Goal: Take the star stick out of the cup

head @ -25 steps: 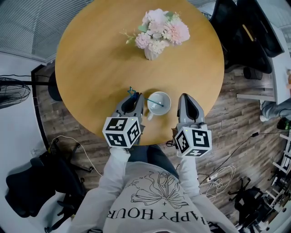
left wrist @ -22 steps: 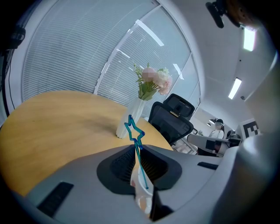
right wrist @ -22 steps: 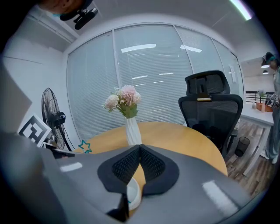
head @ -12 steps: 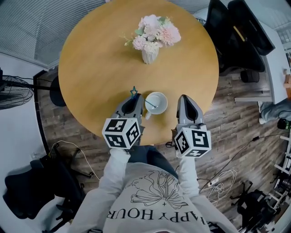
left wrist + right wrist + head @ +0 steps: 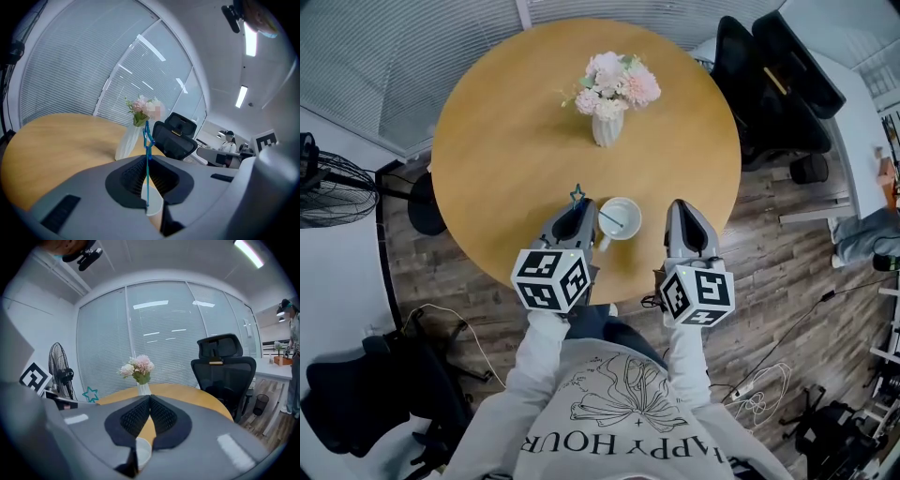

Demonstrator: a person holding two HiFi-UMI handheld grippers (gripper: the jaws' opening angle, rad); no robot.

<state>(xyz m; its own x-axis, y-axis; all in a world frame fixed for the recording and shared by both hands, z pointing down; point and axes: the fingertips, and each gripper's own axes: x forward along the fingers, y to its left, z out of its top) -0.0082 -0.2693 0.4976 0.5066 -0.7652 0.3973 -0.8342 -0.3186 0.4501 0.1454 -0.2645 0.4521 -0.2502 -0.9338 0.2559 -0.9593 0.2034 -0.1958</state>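
A thin blue stick with a star [image 5: 577, 194] at its top is pinched in my left gripper [image 5: 578, 204], whose jaws have just closed on it. In the left gripper view the stick [image 5: 147, 168] stands upright between the pads, star [image 5: 147, 135] above them. Its lower end still shows over the mouth of the white cup [image 5: 620, 217], which stands on the round wooden table [image 5: 506, 141] near the front edge. My right gripper [image 5: 679, 206] hovers right of the cup, shut on nothing, its tips meeting [image 5: 150, 399]. The star [image 5: 90, 394] shows at the left of that view.
A white vase of pink flowers [image 5: 609, 94] stands at the table's far side. Black office chairs [image 5: 778, 84] are beyond the table on the right, a fan [image 5: 328, 178] on the left. Cables [image 5: 755, 394] lie on the wood floor.
Both grippers have risen a little. The left jaws have closed on the stick, and the star end has come up with them. The cup has stayed in place.
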